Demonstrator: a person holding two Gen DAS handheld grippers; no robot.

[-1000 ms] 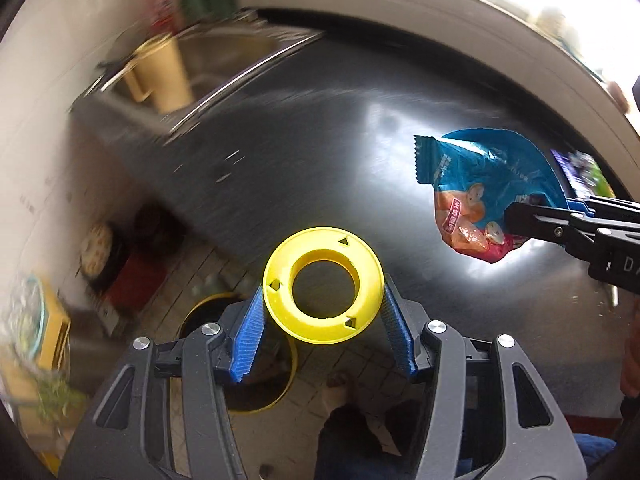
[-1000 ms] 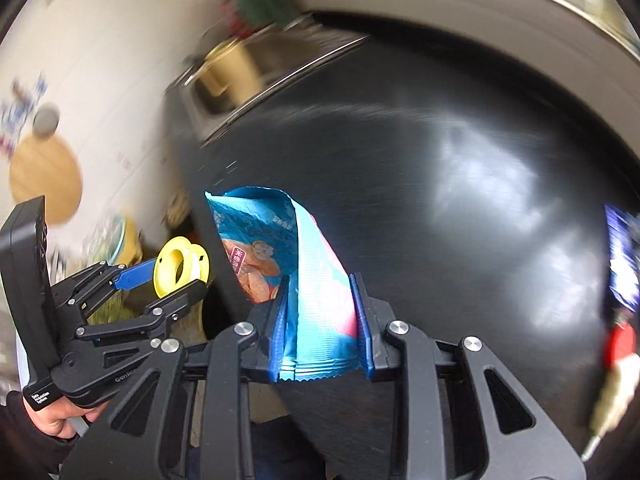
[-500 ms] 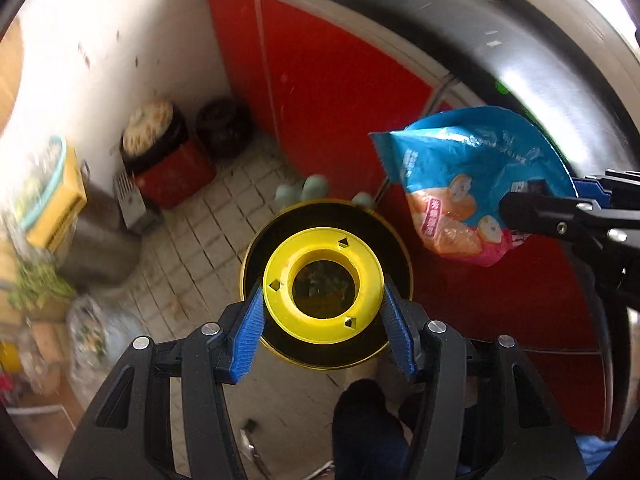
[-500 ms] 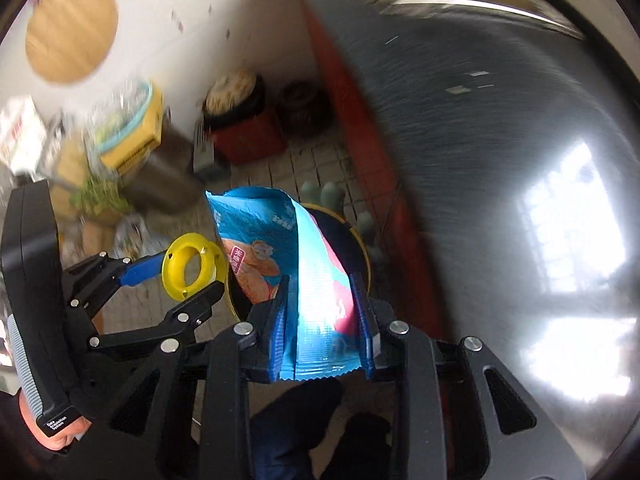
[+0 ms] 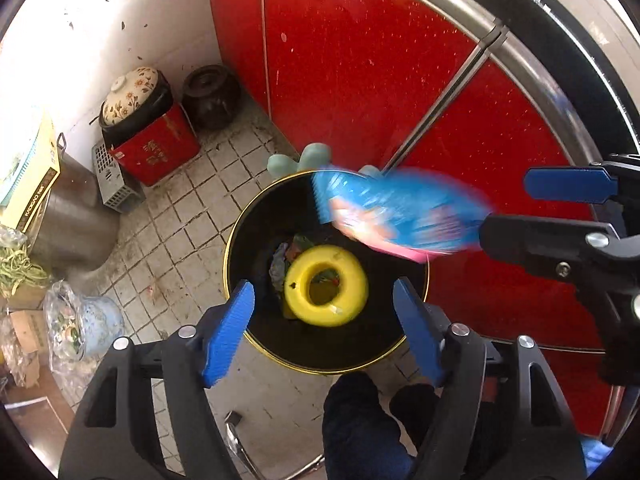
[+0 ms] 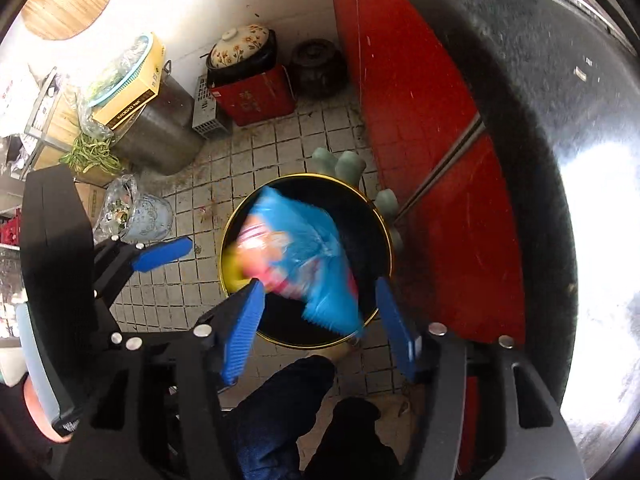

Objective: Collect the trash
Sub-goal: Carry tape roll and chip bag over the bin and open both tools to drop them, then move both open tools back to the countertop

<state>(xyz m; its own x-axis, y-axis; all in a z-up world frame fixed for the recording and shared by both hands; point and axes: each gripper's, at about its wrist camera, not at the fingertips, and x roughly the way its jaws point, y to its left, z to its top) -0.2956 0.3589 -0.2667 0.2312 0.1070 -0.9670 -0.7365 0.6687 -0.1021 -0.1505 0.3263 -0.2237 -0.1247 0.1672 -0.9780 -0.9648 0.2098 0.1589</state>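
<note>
Yellow plastic ring spool [image 5: 326, 286] sits loose between the spread blue pads of the left gripper [image 5: 326, 328], touching neither one, right over the trash inside the round black bin with the gold rim [image 5: 236, 240]. Whether it has landed on the pile or not, I can't tell. That claw is wide open with nothing in it.

Same deal on the other side: the right gripper [image 6: 320, 328] has its blue pads [image 6: 242, 334] spread far apart and grips nothing. The blue and pink snack wrapper [image 6: 304, 256] is a motion-blurred smear over the mouth of the bin, free of both pads. From the left wrist camera the wrapper is at about 2 o'clock from the spool, crossing the bin's rim, with the right gripper's fingers just past it at 3 o'clock.

Bin stands on grubby tiled floor [image 5: 180, 208], close against the red cabinet doors [image 5: 360, 80]. Out at 10 o'clock from the bin there's a flower-patterned pot lid [image 5: 128, 94] on a red box [image 5: 156, 148], and a dark brown jar [image 5: 210, 94] beside it.
</note>
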